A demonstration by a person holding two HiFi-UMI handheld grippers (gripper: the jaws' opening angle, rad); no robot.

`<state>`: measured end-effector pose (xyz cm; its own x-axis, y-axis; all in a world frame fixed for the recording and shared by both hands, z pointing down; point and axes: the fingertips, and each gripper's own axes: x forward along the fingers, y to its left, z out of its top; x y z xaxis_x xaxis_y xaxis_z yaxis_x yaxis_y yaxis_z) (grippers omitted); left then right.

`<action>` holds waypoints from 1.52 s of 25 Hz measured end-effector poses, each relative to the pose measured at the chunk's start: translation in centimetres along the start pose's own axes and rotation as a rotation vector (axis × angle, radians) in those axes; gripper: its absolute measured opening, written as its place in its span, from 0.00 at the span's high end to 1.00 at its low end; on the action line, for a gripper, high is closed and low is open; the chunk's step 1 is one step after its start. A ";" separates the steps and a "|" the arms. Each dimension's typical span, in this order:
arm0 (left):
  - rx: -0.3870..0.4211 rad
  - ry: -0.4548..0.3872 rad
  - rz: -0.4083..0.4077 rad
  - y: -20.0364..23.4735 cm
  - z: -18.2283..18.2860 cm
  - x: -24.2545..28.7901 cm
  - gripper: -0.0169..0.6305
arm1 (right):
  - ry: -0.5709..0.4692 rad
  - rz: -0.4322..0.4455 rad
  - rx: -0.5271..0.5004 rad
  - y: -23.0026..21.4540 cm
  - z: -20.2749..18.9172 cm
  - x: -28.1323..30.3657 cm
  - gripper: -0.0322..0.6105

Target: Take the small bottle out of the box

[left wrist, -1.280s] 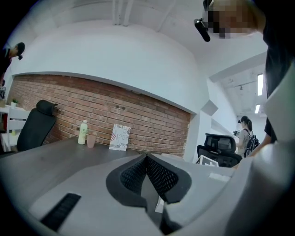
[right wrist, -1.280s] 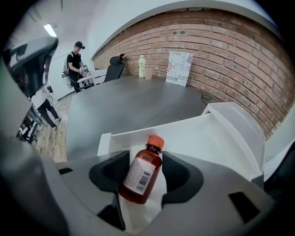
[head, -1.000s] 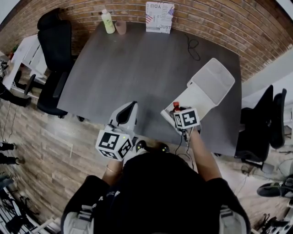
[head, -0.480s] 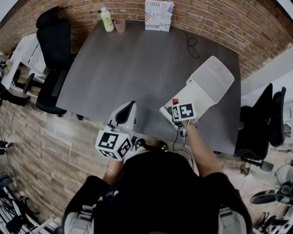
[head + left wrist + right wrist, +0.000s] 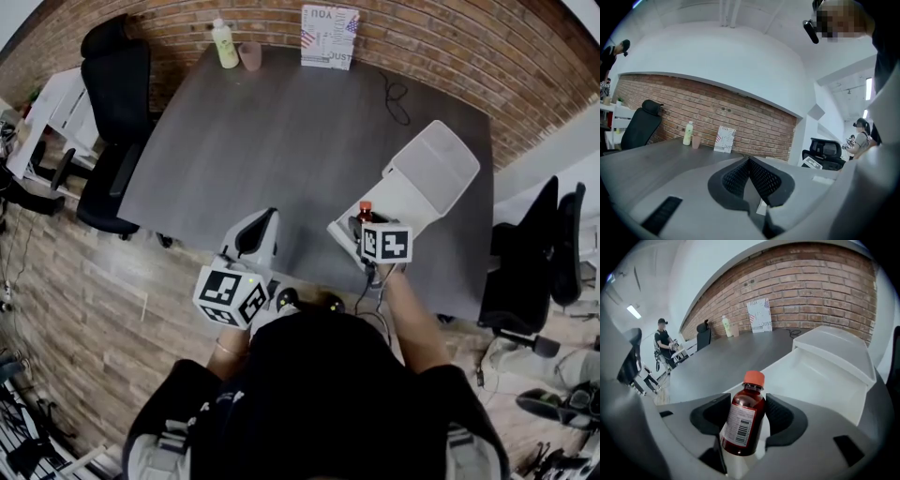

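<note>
A small dark-red bottle [image 5: 742, 422] with an orange cap and a barcode label stands tilted between the jaws of my right gripper [image 5: 747, 409], which is shut on it. In the head view the bottle [image 5: 364, 209] shows just beyond the right gripper [image 5: 362, 223], over the near end of the open white box [image 5: 405, 195]. The box's [image 5: 828, 363] inside and raised lid lie behind the bottle. My left gripper [image 5: 255, 232] rests at the table's near edge, well left of the box. Its jaws [image 5: 750, 172] are shut with nothing in them.
On the grey table [image 5: 281, 141], at the far edge, stand a green bottle [image 5: 223, 43], a pink cup [image 5: 250, 56] and a printed card [image 5: 328, 36]. A cable [image 5: 396, 97] lies far right. Black chairs [image 5: 116, 89] [image 5: 536, 253] flank the table.
My right gripper shifted a little forward and back again with the bottle in it; more of the bottle now shows beyond the gripper. The left gripper has stayed put.
</note>
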<state>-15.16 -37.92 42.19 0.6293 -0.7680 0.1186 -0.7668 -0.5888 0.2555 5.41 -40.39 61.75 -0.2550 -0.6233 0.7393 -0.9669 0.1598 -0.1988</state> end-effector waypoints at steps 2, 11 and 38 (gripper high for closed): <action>0.010 0.000 -0.015 -0.5 0.2 0.3 0.98 | -0.089 0.004 0.016 0.1 1.3 -1.3 0.58; 0.047 0.027 -0.071 -2.3 0.2 2.0 0.98 | -0.355 0.009 0.001 1.0 5.4 -6.4 0.58; 0.126 0.084 -0.171 -6.0 -0.1 6.4 0.98 | -0.694 -0.110 -0.207 1.2 11.0 -17.9 0.58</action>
<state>-6.52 -39.23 41.48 0.7558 -0.6337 0.1649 -0.6544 -0.7395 0.1579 8.89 -37.44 41.20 -0.1608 -0.9745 0.1563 -0.9855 0.1673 0.0295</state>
